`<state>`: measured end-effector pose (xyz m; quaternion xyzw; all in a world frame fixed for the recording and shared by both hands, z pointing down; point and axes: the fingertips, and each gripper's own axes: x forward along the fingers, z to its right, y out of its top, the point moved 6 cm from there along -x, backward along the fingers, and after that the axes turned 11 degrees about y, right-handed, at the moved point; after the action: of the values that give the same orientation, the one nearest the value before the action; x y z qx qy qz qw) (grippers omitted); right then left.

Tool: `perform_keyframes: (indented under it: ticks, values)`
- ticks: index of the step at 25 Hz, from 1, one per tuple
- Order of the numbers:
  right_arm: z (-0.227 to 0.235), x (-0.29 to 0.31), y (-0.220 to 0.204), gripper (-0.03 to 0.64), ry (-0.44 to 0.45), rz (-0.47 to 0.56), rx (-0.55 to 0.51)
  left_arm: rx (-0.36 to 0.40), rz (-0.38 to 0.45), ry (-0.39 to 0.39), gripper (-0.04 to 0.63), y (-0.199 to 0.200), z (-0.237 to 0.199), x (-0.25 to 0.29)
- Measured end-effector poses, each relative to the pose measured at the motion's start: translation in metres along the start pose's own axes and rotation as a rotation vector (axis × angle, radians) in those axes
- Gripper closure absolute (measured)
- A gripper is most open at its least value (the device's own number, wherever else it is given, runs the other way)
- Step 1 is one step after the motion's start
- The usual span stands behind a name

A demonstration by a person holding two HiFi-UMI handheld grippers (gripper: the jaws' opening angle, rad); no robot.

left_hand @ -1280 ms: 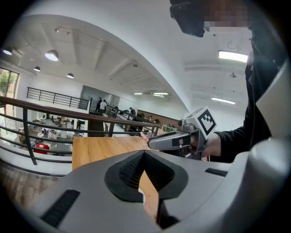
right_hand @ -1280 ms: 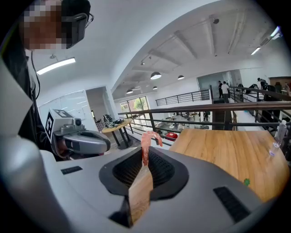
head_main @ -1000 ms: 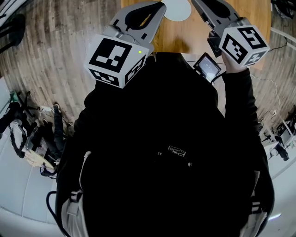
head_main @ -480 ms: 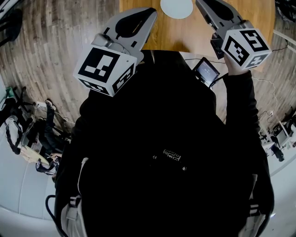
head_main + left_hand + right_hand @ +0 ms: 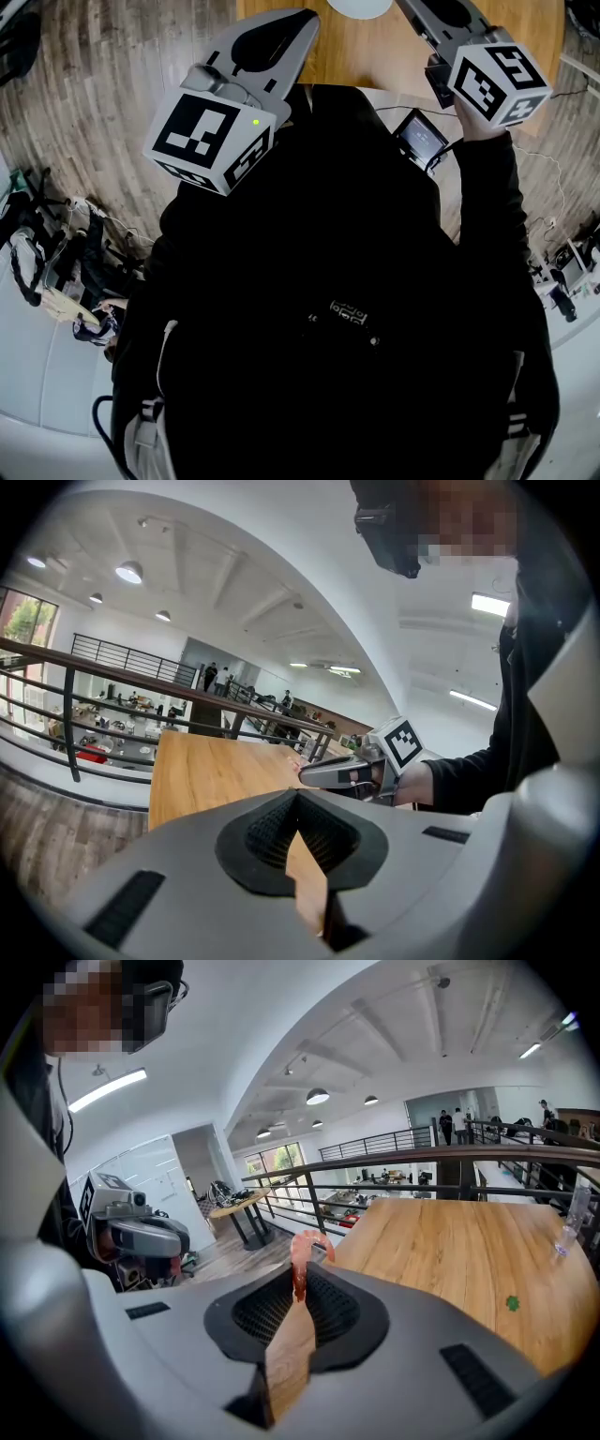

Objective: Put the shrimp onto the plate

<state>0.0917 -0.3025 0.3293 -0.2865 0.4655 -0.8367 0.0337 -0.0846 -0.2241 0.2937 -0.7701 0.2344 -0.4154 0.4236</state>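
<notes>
My right gripper [image 5: 300,1279] is shut on a pink curled shrimp [image 5: 302,1255], whose body sticks up past the fingertips. It is held over the near end of the wooden table [image 5: 469,1241]. The left gripper [image 5: 298,797] is shut with nothing between its jaws, and it looks across at the right gripper [image 5: 349,772]. In the head view, only the near rim of the white plate [image 5: 359,7] shows at the top edge, on the table [image 5: 375,56] between the two grippers. The left gripper [image 5: 305,23] points toward it.
The person's dark clothing fills the middle of the head view. A small screen [image 5: 420,137] hangs below the right gripper. A small green bit [image 5: 512,1303] and a clear bottle [image 5: 568,1227] sit on the table's far right. Railings [image 5: 422,1162] stand beyond the table.
The left gripper's cube has drifted left and a little up in the head view. The plate has slid toward the top edge. The right gripper stays shut on the shrimp.
</notes>
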Motion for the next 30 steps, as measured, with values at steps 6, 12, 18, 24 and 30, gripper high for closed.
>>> perform_keyframes:
  ticks: [6, 12, 18, 24, 30]
  values:
    - [0.0, 0.005, -0.008, 0.561, -0.003, -0.009, 0.001, -0.008, 0.003, 0.0, 0.591, -0.008, 0.001, -0.005]
    - [0.025, -0.005, -0.026, 0.561, -0.006, -0.044, 0.018, -0.025, 0.001, 0.009, 0.591, -0.014, 0.02, 0.008]
    - [0.031, 0.018, -0.032, 0.561, -0.003, -0.094, 0.019, -0.048, 0.016, 0.047, 0.591, -0.014, 0.003, -0.007]
    - [0.044, 0.05, -0.037, 0.561, 0.005, -0.152, 0.016, -0.072, 0.038, 0.089, 0.591, -0.013, -0.021, -0.016]
    - [0.065, 0.074, -0.048, 0.561, -0.001, -0.225, -0.006, -0.089, 0.051, 0.135, 0.591, -0.006, -0.037, -0.018]
